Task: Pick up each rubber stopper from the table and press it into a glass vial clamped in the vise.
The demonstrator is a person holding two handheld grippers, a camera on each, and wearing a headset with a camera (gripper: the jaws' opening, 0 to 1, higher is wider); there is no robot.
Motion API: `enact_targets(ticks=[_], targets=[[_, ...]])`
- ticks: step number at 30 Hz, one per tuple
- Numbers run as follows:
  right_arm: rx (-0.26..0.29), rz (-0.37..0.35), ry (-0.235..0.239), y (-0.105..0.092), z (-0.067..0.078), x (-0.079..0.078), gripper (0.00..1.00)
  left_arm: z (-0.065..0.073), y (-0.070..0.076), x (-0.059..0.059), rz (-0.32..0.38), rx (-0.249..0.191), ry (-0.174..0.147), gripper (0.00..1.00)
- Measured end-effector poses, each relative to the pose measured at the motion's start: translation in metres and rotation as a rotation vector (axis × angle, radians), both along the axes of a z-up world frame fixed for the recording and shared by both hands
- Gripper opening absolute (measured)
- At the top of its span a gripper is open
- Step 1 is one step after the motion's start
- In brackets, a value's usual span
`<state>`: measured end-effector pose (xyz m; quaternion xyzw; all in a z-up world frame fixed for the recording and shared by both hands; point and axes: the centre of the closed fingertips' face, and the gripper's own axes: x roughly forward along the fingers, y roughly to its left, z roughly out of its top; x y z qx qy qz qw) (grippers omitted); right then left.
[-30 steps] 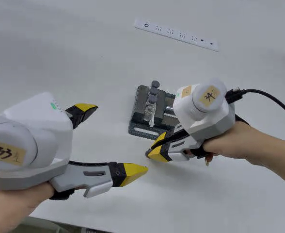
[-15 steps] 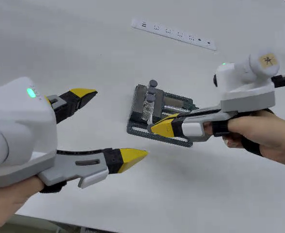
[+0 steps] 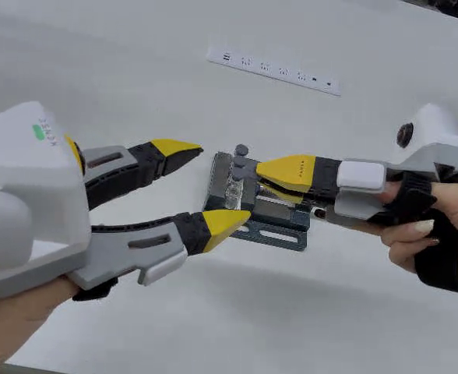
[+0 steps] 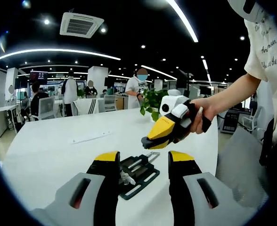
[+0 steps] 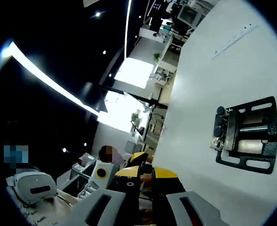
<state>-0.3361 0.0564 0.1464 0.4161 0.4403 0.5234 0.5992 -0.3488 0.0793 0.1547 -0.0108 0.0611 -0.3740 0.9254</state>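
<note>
- Handling starts at the near left: the left gripper (image 3: 213, 183) is held with its jaws spread wide and nothing between them, its tips just left of the vise (image 3: 280, 227).
- From the right, the right gripper (image 3: 269, 181) is held over the vise with its jaws drawn narrow, almost together. Whether a stopper is pinched there cannot be made out, since the tips are seen edge-on.
- In the vise, glass vials (image 3: 233, 191) are clamped upright in a row. In the right gripper view three dark rubber stoppers (image 5: 218, 121) are seen in a line along the clamp, at the vial mouths.
- The step in hand is judged to be seating. The narrowed tips should be brought squarely above one stopper and pushed straight down along the vial's axis, so that no sideways load is put on the glass.
- Pressure is best applied gently and steadily. The wide left gripper is best held off the vials, or rested on the vise base so that it cannot slide.
- Farther off, a power strip (image 3: 276, 68) lies on the table (image 3: 96, 62), well apart from the work, and need not be touched.
</note>
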Motion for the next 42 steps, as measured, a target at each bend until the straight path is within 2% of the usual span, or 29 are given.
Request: enact_targets(ticks=[1, 3, 6, 10, 12, 19, 25, 33, 35, 37, 40, 42], targets=[[0.028, -0.011, 0.05, -0.001, 0.001, -0.001, 0.03, 0.002, -0.002, 0.001, -0.003, -0.009, -0.003, 0.35], [0.068, -0.029, 0.098, -0.002, 0.004, -0.002, 0.03, 0.005, -0.004, 0.001, -0.016, -0.022, -0.011, 0.3], [0.125, -0.062, 0.181, -0.001, 0.009, -0.006, 0.03, 0.005, -0.009, 0.002, -0.038, -0.043, -0.001, 0.21], [0.141, -0.057, 0.204, 0.0, 0.009, -0.011, 0.03, 0.006, -0.013, 0.003, -0.042, -0.052, -0.007, 0.16], [0.155, -0.055, 0.229, 0.0, 0.01, -0.014, 0.03, 0.006, -0.015, 0.004, -0.046, -0.056, -0.002, 0.13], [0.159, -0.035, 0.236, 0.004, 0.012, -0.025, 0.03, 0.006, -0.019, 0.001, -0.051, -0.057, 0.006, 0.09], [0.147, -0.029, 0.243, 0.0, 0.008, -0.023, 0.04, 0.006, -0.022, -0.003, -0.069, -0.066, 0.006, 0.07], [0.146, -0.014, 0.257, 0.003, 0.008, -0.029, 0.04, 0.005, -0.025, -0.007, -0.085, -0.067, 0.008, 0.06], [0.141, -0.011, 0.253, 0.002, 0.006, -0.03, 0.04, 0.003, -0.024, -0.008, -0.089, -0.063, 0.013, 0.05], [0.13, -0.007, 0.256, 0.002, 0.005, -0.031, 0.04, 0.001, -0.024, -0.01, -0.099, -0.033, 0.004, 0.05], [0.126, -0.003, 0.272, 0.002, 0.003, -0.032, 0.04, 0.001, -0.024, -0.011, -0.108, -0.027, 0.002, 0.05], [0.117, 0.0, 0.268, 0.001, 0.002, -0.033, 0.04, -0.001, -0.025, -0.012, -0.117, -0.003, -0.006, 0.05]])
